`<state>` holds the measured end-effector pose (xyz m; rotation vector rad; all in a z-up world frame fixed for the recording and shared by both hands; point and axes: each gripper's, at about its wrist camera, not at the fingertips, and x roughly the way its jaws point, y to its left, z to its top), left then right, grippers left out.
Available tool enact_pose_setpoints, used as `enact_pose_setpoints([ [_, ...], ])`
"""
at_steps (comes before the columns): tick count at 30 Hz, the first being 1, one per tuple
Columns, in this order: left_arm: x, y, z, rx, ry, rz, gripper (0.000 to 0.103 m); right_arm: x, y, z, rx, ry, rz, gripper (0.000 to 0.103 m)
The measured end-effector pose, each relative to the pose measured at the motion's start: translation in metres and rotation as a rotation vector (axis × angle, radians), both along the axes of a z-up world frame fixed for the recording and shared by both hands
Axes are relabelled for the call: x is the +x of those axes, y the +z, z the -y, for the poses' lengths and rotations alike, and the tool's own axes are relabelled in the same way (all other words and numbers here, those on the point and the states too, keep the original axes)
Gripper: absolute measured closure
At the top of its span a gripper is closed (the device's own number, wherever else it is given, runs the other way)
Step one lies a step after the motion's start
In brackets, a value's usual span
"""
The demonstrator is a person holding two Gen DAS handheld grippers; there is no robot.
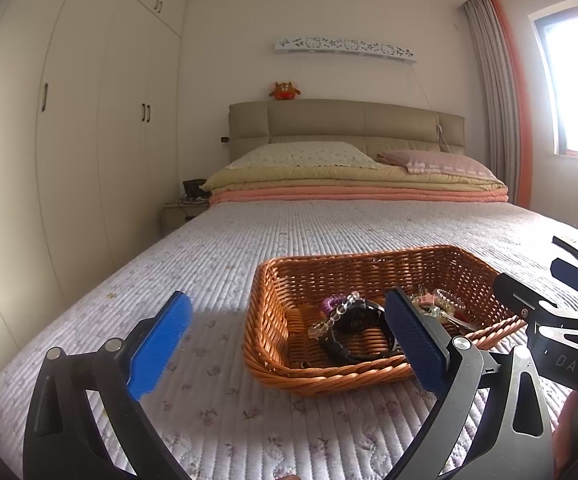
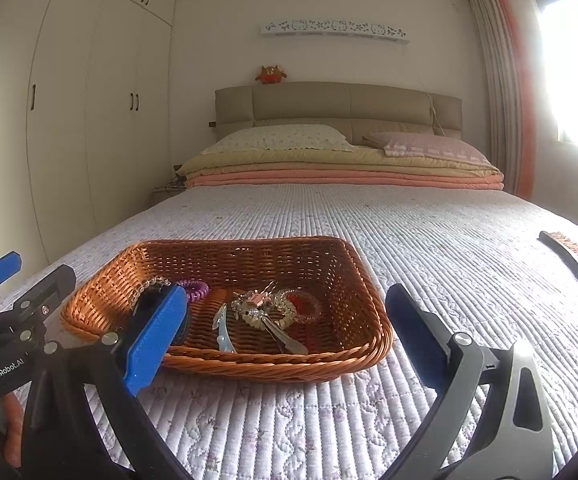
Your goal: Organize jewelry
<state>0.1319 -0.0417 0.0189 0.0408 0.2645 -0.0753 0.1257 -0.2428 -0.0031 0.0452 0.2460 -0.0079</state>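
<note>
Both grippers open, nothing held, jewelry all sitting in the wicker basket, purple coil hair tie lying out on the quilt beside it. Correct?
One thing is off: the purple coil hair tie is not out on the quilt; it lies inside the wicker basket with the other jewelry, as the right wrist view shows. The rest holds: the left gripper and right gripper are both open and hold nothing.

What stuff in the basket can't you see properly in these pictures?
- Black watch: in the left wrist view its right part is behind the left gripper's blue pad; the right wrist view hides it almost wholly behind the right gripper's pad.
- Tangle of beaded bracelets and charms in the brown woven wicker basket: too small to count the pieces.
- Dark-handled brush on the quilt: cut short by the left wrist view's edge.
</note>
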Motion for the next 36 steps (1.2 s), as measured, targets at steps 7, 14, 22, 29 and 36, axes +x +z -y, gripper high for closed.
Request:
enact_pose_setpoints([
  [7, 0.0025, -0.0001, -0.0004, -0.003, 0.001, -0.008, 0.008, 0.0019, -0.0011, 0.0001, 0.000, 0.001, -0.007, 0.008],
  [14, 0.0031, -0.0005, -0.0003, -0.006, 0.000, -0.012, 0.008, 0.0042, -0.0020, 0.0022, 0.017, 0.001, -0.020, 0.008],
  [22, 0.0035, -0.0022, 0.0015, 0.001, 0.001, -0.016, 0.008, 0.0060, -0.0029, 0.0043, 0.026, 0.002, -0.027, 0.008],
  [29, 0.0033, -0.0015, 0.0031, 0.007, -0.003, -0.015, 0.008, 0.0072, -0.0035, 0.0041, 0.025, 0.002, -0.030, 0.008],
  [36, 0.0042, -0.0013, 0.0039, 0.006, -0.003, -0.016, 0.008, 0.0073, -0.0047, 0.0041, 0.028, 0.005, -0.034, 0.008],
])
